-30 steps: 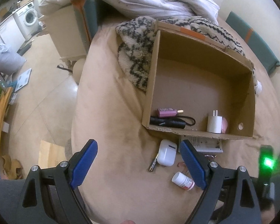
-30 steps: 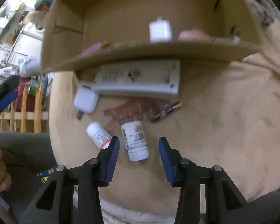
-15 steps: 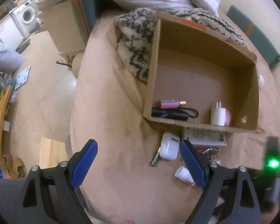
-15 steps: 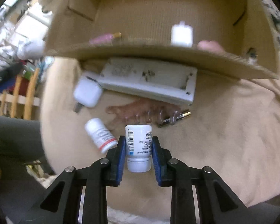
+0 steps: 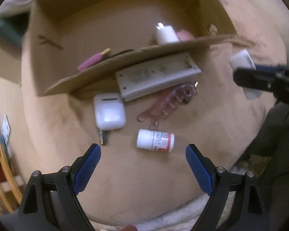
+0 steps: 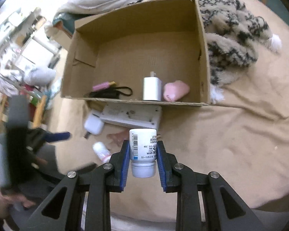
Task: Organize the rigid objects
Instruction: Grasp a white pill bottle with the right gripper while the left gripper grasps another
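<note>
Charger (image 6: 152,89) in box (image 6: 202,57) (remote (image 6: 132,116) just before it).

Both handheld tongs, the left tongs (image 5: 143,154) and the right tongs (image 6: 143,155), were built of black angular plastic arms fastened with round silver screws, each finger faced with a ribbed blue pad (image 6: 125,162); grey clothing showed blurred at the frame's edge.
</note>
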